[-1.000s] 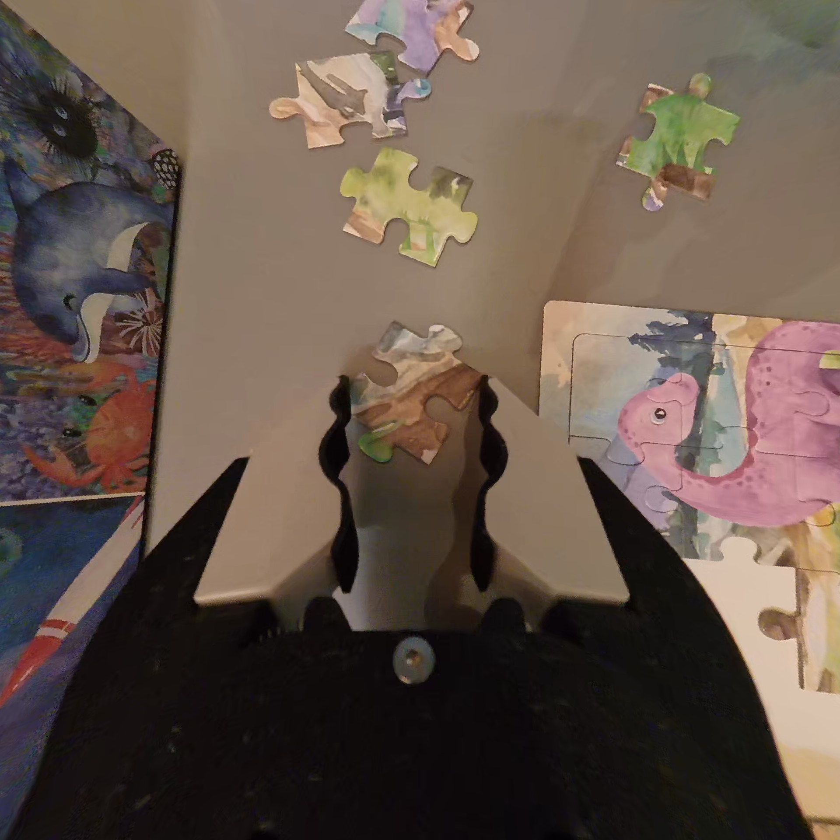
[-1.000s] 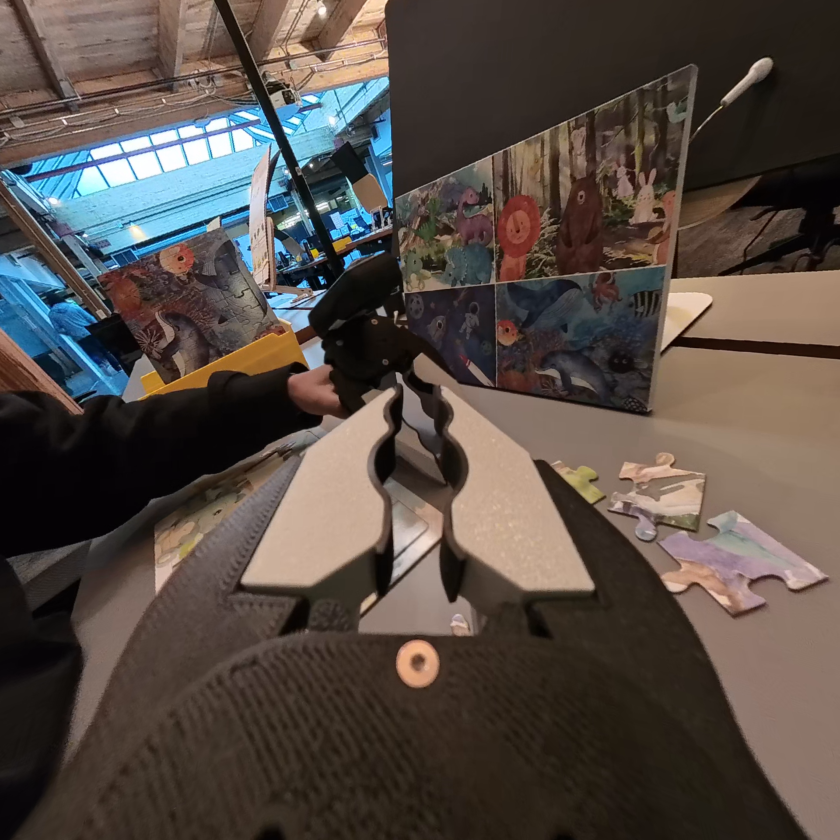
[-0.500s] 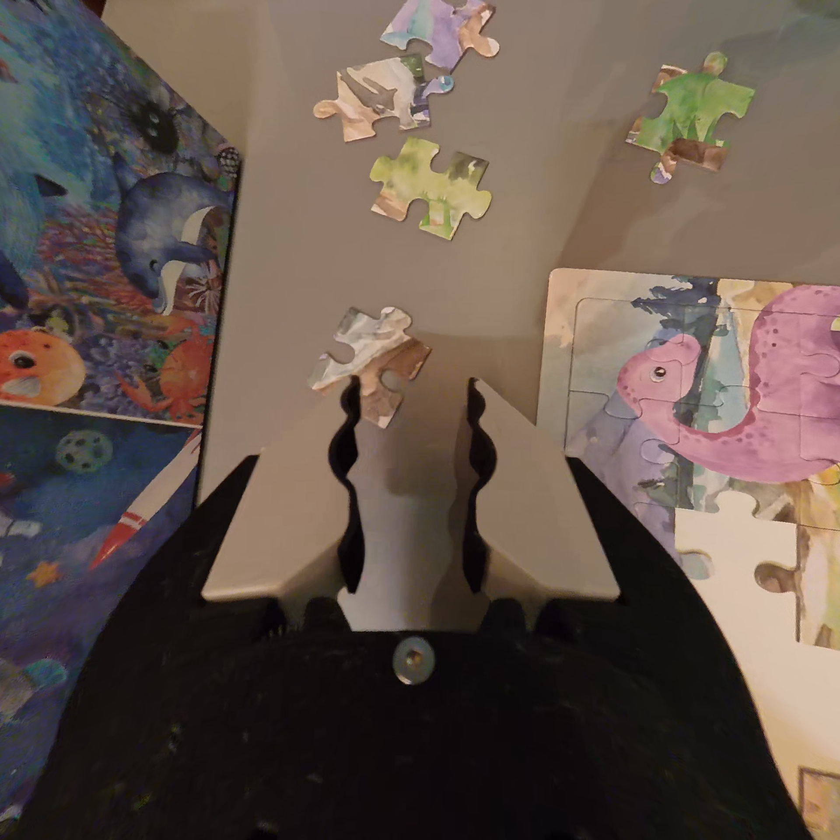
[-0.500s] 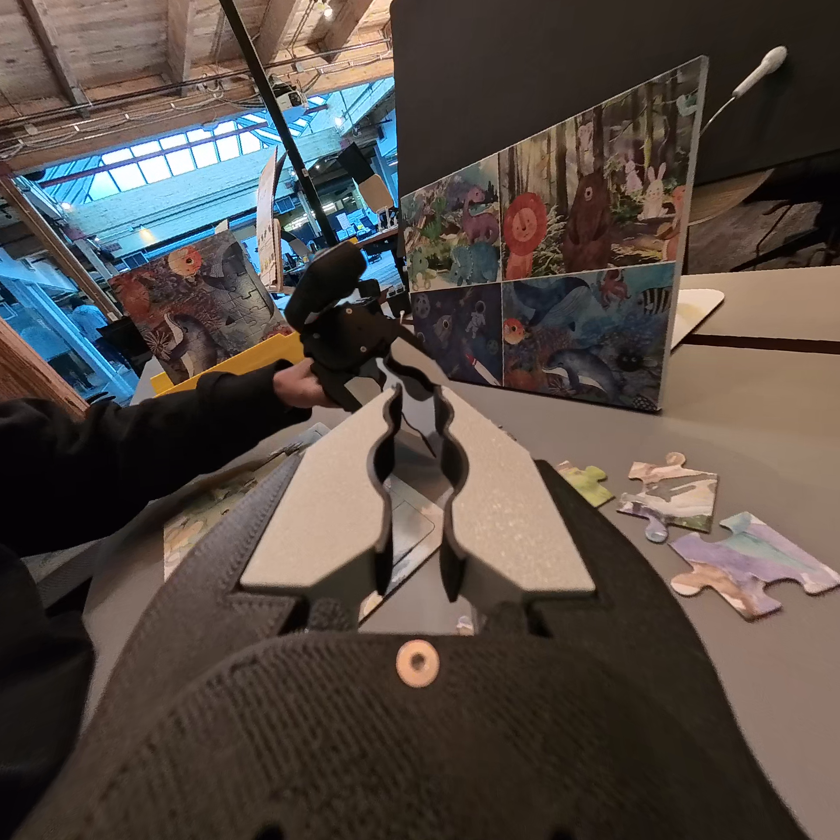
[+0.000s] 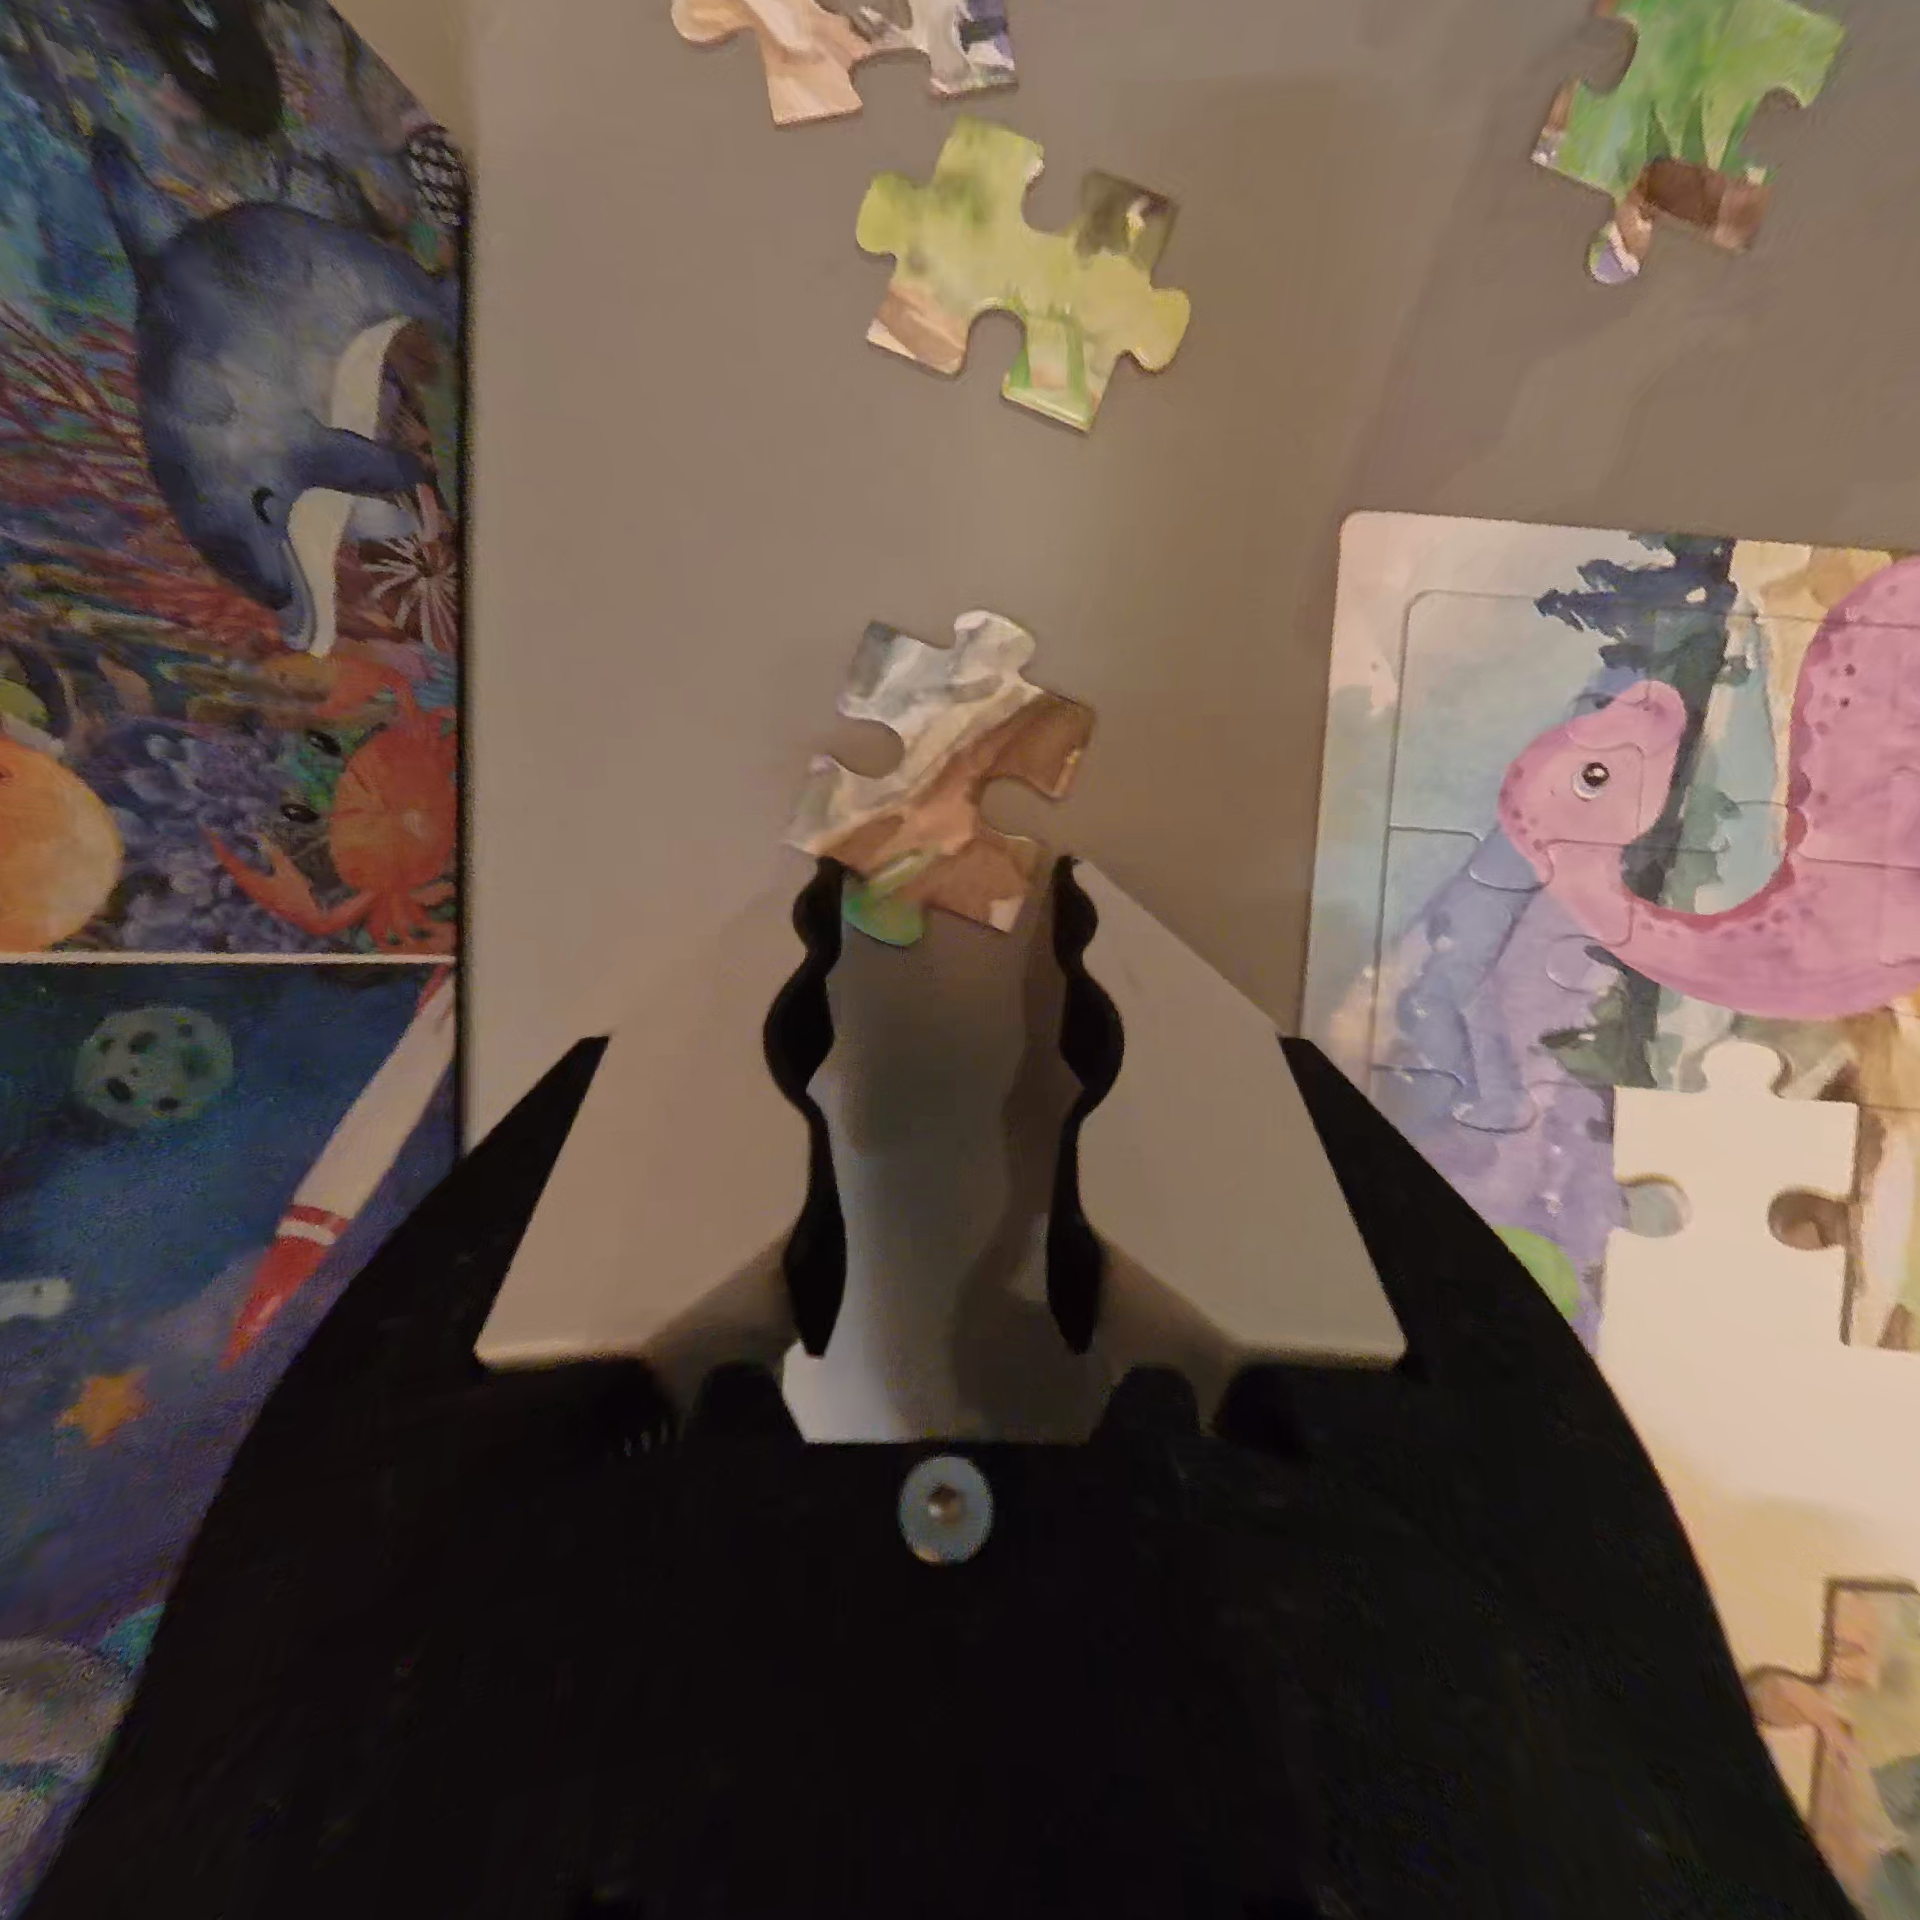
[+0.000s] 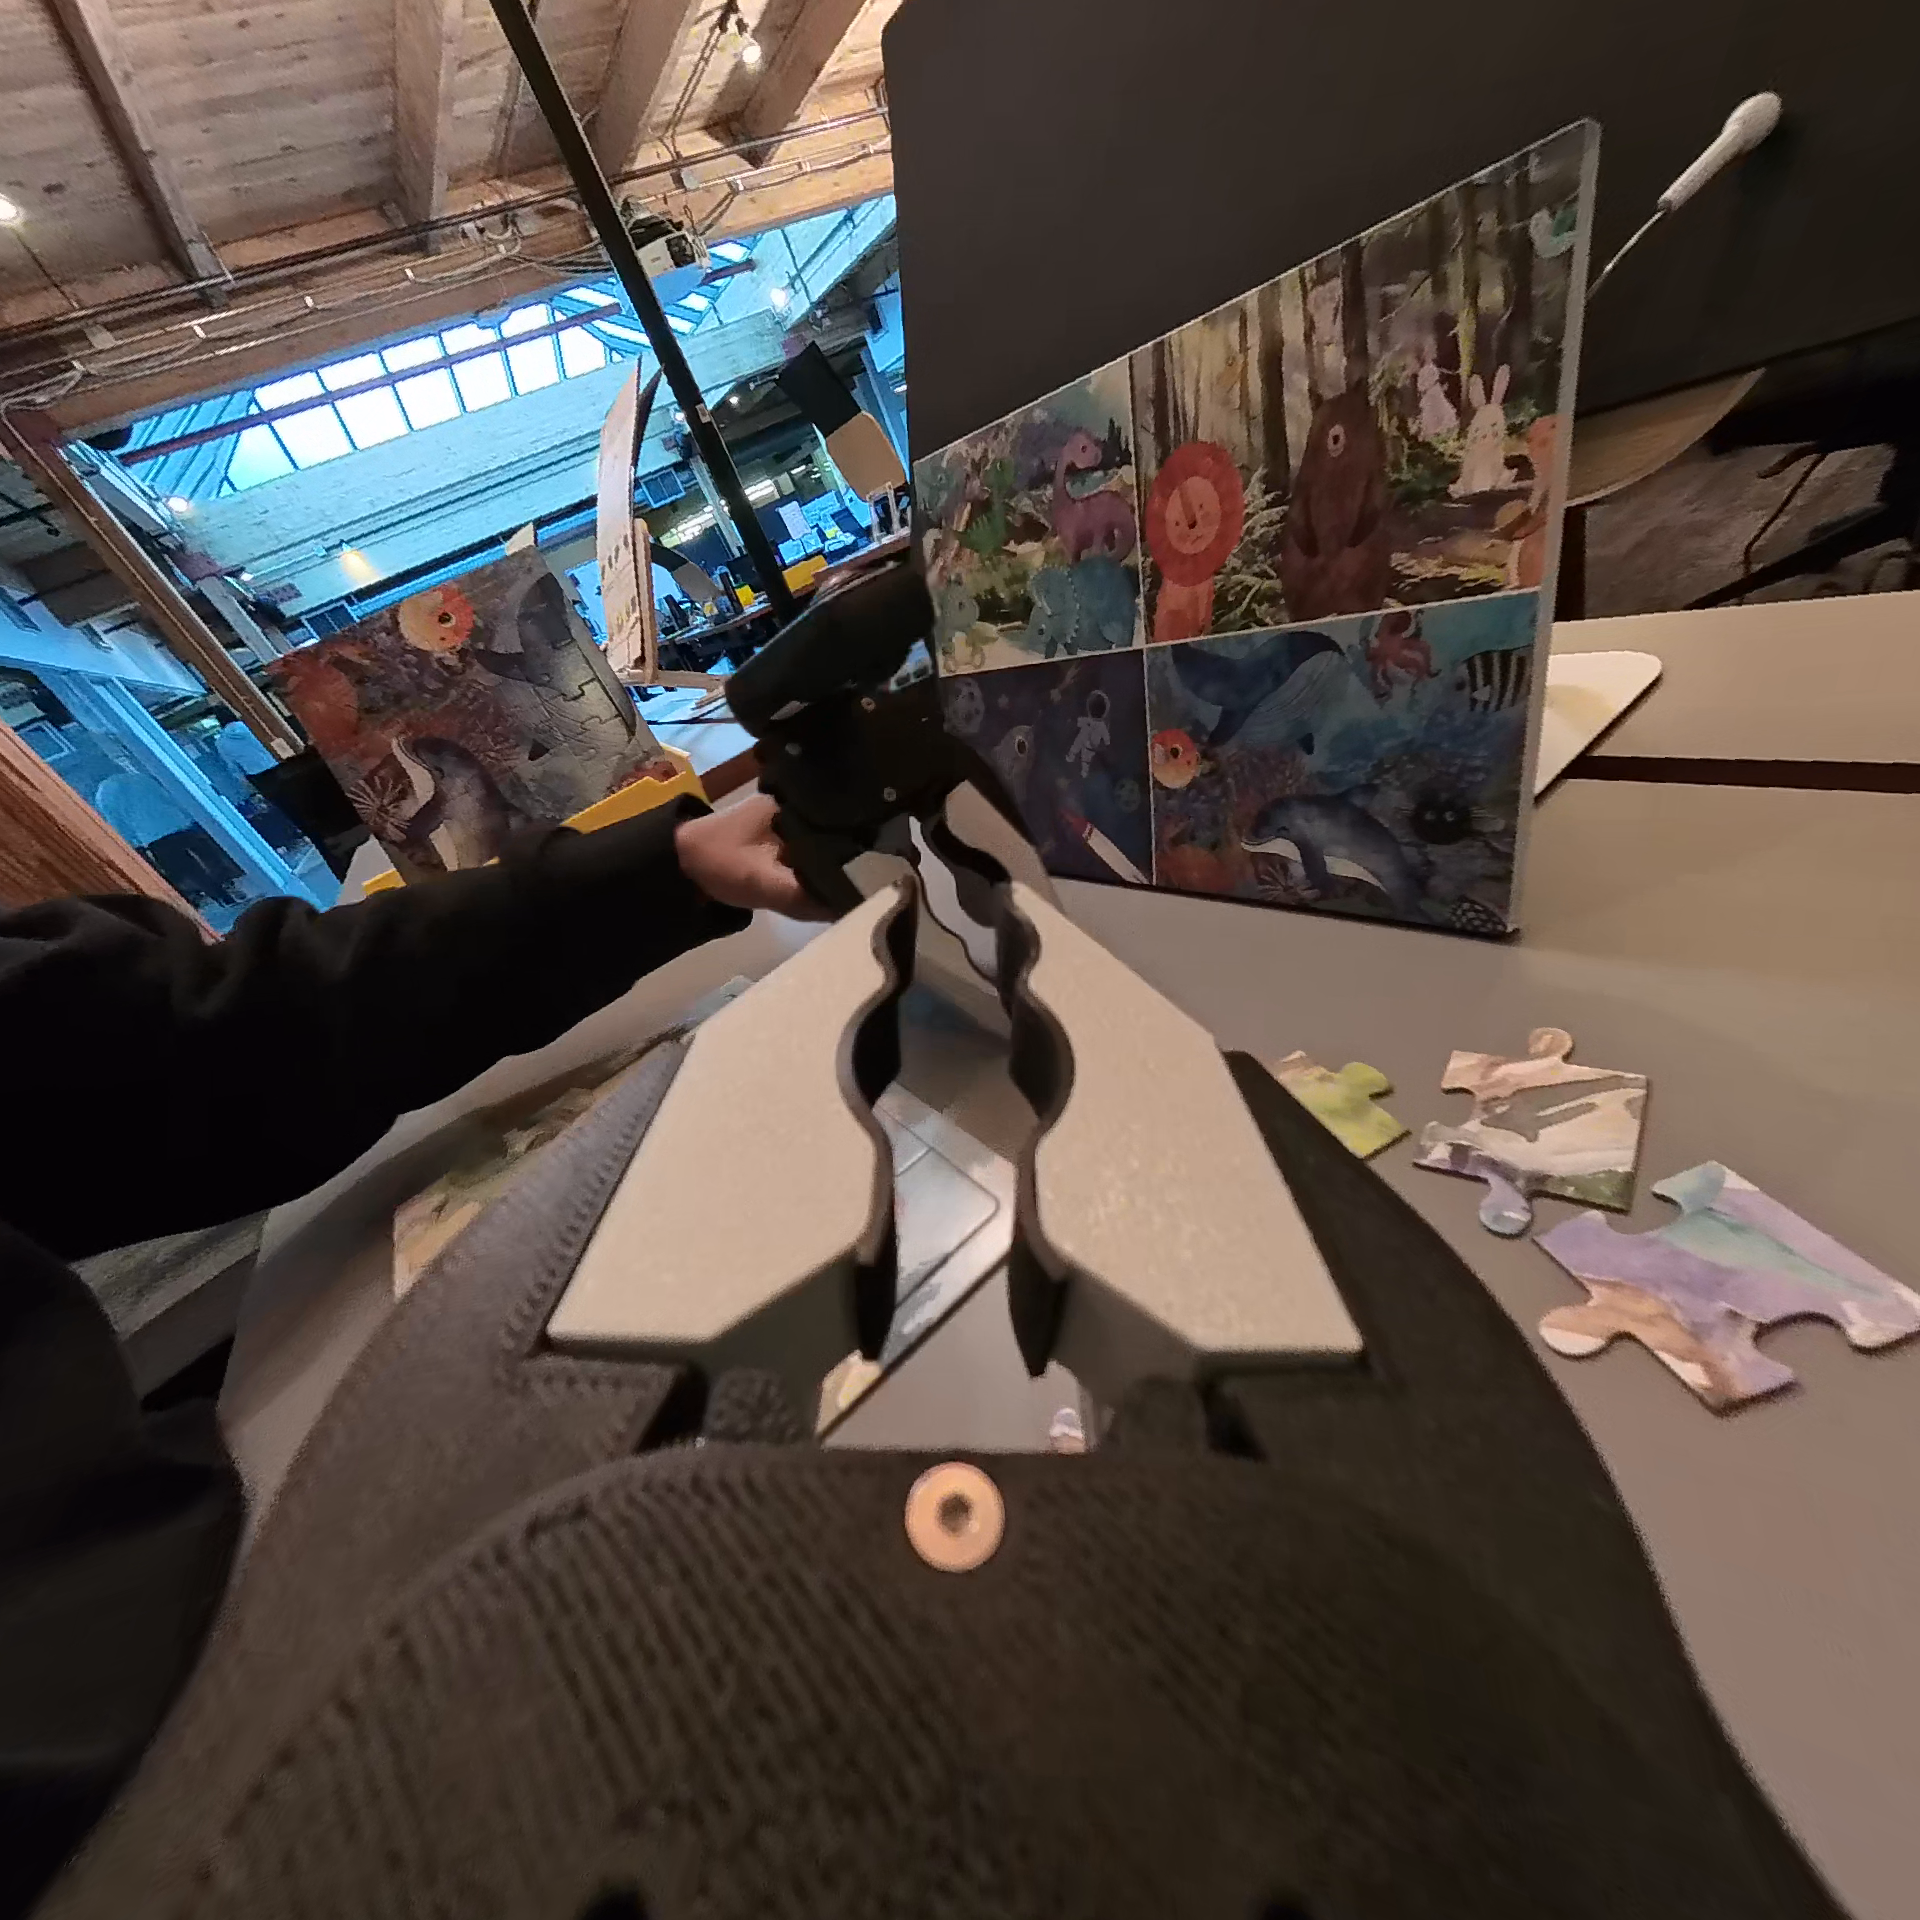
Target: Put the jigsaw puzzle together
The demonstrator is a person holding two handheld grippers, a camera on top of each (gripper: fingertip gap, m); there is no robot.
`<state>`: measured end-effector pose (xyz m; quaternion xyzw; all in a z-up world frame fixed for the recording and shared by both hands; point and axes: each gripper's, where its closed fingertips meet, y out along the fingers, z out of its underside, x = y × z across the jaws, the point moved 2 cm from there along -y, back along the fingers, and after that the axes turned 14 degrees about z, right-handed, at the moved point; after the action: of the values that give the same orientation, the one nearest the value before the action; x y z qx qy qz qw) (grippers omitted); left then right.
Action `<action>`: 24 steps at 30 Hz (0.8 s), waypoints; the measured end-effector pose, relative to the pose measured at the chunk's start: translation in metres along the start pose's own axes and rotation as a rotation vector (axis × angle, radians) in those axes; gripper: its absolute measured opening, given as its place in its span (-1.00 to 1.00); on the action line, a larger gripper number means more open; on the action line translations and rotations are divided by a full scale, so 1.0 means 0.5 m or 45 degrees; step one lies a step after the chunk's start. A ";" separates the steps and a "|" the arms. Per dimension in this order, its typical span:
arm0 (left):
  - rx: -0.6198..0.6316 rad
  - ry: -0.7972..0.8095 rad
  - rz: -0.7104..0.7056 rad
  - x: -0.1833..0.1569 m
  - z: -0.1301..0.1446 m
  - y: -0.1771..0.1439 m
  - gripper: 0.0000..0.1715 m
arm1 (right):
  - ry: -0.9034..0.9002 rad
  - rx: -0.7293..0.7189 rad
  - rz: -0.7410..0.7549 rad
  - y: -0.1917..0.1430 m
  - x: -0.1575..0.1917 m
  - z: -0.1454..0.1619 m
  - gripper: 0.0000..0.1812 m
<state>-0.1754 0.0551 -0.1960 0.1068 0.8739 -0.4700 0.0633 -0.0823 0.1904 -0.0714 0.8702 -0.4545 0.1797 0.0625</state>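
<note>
The left gripper has its jaws set apart, its tips over the near edge of a brown-and-grey jigsaw piece lying flat on the grey table, left of the partly filled dinosaur puzzle board. The right gripper hovers with a narrow gap, holding nothing. Beyond lie a green piece and others, with a picture box standing upright; half a second ago the brown piece sat left of the tips.

The half-built dinosaur puzzle lies flat at 3 o'clock. A brown-grey piece lies at centre, a green piece at 12 o'clock.
</note>
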 end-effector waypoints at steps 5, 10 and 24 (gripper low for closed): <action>0.027 0.018 0.023 -0.046 0.019 -0.002 -0.51 | 0.004 0.005 -0.014 0.002 0.005 0.002 -0.86; -0.046 0.104 0.021 -0.048 -0.006 -0.005 -0.36 | -0.001 0.024 -0.008 0.007 0.004 0.009 -0.85; -0.020 0.085 0.029 -0.033 0.002 0.008 -0.46 | 0.026 0.015 -0.018 0.004 0.002 0.006 -0.84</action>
<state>-0.1582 0.0544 -0.1964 0.1317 0.8779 -0.4586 0.0404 -0.0829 0.1875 -0.0738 0.8719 -0.4465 0.1908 0.0634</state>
